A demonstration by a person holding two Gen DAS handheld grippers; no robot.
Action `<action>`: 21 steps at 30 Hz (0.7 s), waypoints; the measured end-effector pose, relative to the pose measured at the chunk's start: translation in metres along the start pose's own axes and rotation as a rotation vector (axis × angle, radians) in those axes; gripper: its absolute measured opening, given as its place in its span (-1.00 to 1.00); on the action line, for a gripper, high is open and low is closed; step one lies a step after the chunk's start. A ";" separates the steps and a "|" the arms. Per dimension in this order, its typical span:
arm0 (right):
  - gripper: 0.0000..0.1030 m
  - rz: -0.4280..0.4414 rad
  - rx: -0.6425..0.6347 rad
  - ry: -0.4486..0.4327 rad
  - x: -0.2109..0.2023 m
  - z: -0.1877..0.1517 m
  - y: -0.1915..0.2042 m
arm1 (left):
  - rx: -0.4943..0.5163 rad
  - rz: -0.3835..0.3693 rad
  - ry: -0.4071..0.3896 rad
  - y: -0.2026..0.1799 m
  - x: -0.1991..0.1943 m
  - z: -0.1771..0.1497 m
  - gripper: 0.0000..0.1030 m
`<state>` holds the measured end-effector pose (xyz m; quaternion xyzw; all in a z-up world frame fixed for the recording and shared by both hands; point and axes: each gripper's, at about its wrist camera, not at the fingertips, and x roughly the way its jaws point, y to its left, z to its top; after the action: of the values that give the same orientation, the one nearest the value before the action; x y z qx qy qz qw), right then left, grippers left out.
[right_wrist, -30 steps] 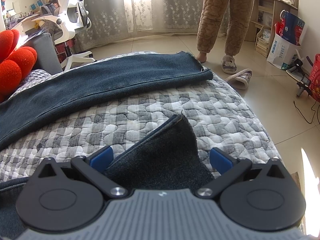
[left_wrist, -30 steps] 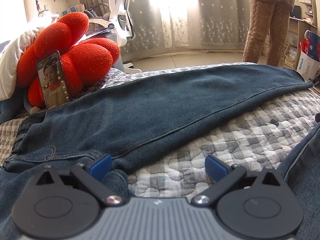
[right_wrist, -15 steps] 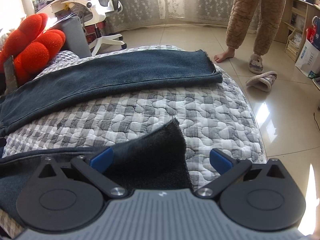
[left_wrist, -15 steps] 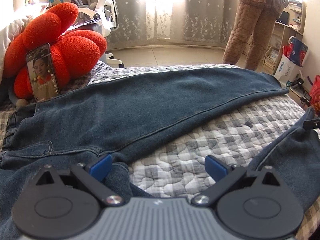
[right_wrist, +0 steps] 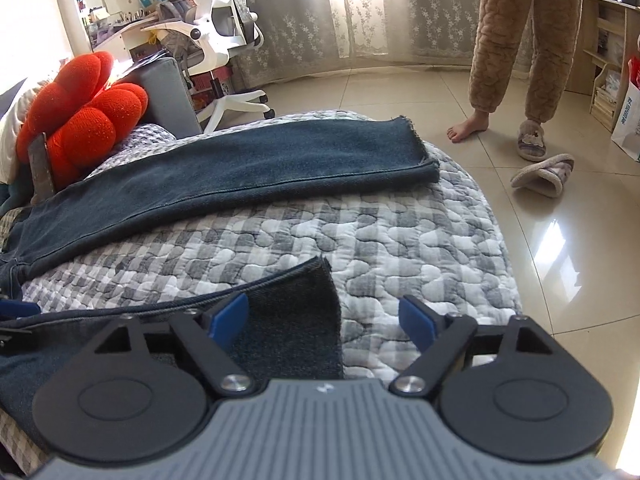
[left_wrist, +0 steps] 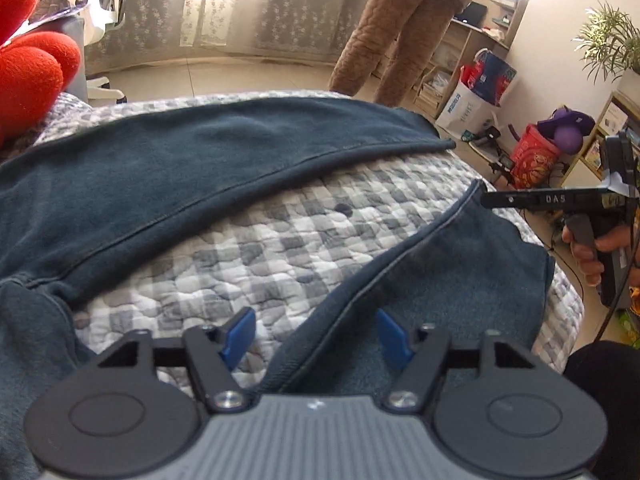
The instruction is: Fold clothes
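Observation:
Dark blue jeans lie spread on a grey checked quilt (left_wrist: 280,240). The far leg (left_wrist: 200,160) lies flat across the bed, also in the right wrist view (right_wrist: 260,172). The near leg (left_wrist: 440,280) runs under both grippers. My left gripper (left_wrist: 316,334) is open, its blue pads either side of the near leg's seam. My right gripper (right_wrist: 324,320) is open over the near leg's hem (right_wrist: 296,320), whose corner lies between the jaws. The right gripper also shows from the side in the left wrist view (left_wrist: 560,200), its tip at the hem corner.
A red plush cushion (right_wrist: 80,112) with a phone leaning on it sits at the bed's left end. A white office chair (right_wrist: 216,36) stands behind. A person in brown pyjamas (right_wrist: 520,40) stands on the tiled floor by a slipper (right_wrist: 544,176). Bags and shelves (left_wrist: 480,80) line the right wall.
The left gripper has swung right, from the crotch to over the near leg. The right gripper has drawn the view leftward along the hem. Both stay open.

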<state>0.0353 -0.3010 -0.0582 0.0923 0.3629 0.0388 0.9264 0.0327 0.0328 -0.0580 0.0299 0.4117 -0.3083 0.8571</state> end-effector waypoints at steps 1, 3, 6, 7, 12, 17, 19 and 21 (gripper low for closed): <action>0.23 0.011 -0.002 -0.002 0.002 -0.001 0.003 | 0.013 0.004 -0.013 -0.004 0.001 -0.001 -0.25; -0.45 0.036 -0.007 -0.003 0.005 -0.005 0.010 | 0.016 0.000 -0.030 -0.010 0.003 -0.001 -0.70; -0.73 0.014 -0.045 -0.054 -0.010 -0.007 0.018 | 0.016 -0.008 -0.075 -0.017 -0.004 0.003 -0.83; -0.76 0.009 -0.047 -0.076 -0.017 -0.008 0.019 | 0.024 -0.007 -0.097 -0.020 -0.008 0.005 -0.84; -0.80 -0.032 -0.005 -0.213 -0.082 -0.004 0.016 | 0.072 -0.021 -0.198 -0.035 -0.020 0.024 -0.84; -0.81 -0.145 -0.008 -0.263 -0.116 0.015 0.017 | 0.108 -0.040 -0.207 -0.050 0.001 0.056 -0.84; -0.81 -0.185 -0.017 -0.226 -0.102 0.022 0.012 | 0.099 -0.035 -0.172 -0.052 0.023 0.065 -0.83; -0.81 -0.217 -0.010 -0.172 -0.081 0.028 0.005 | 0.073 -0.011 -0.109 -0.049 0.048 0.066 -0.79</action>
<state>-0.0052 -0.3110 0.0170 0.0508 0.2897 -0.0677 0.9534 0.0736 -0.0516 -0.0395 0.0419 0.3531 -0.3288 0.8749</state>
